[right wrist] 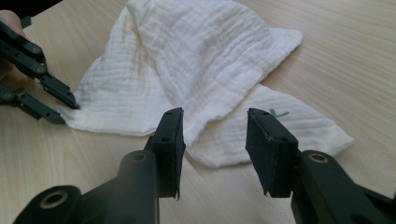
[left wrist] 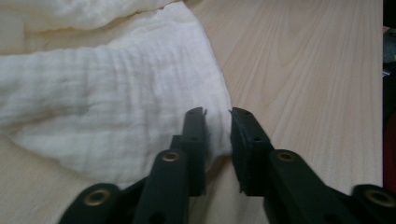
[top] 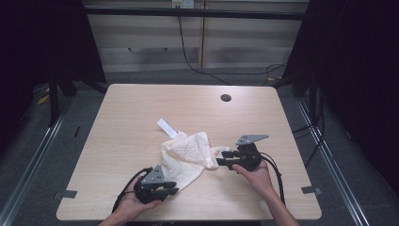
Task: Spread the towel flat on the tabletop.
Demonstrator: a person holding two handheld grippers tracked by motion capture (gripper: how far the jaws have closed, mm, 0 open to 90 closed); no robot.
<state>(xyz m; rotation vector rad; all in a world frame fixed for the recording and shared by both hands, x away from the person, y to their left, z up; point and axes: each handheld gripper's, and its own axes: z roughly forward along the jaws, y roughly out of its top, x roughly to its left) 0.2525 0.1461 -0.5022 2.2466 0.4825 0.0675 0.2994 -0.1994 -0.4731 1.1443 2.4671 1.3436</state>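
cream muslin cloth [top: 188, 155] lies crumpled mid-table [top: 141, 103], a white tag [top: 167, 128] at its far edge seen from the high view. left gripper view shows the left gripper [left wrist: 218, 133] jaws narrowly apart around a cloth corner, pinch unclear. right gripper [right wrist: 215, 140] spread wide, holding nothing, just before the cloth's near flap.
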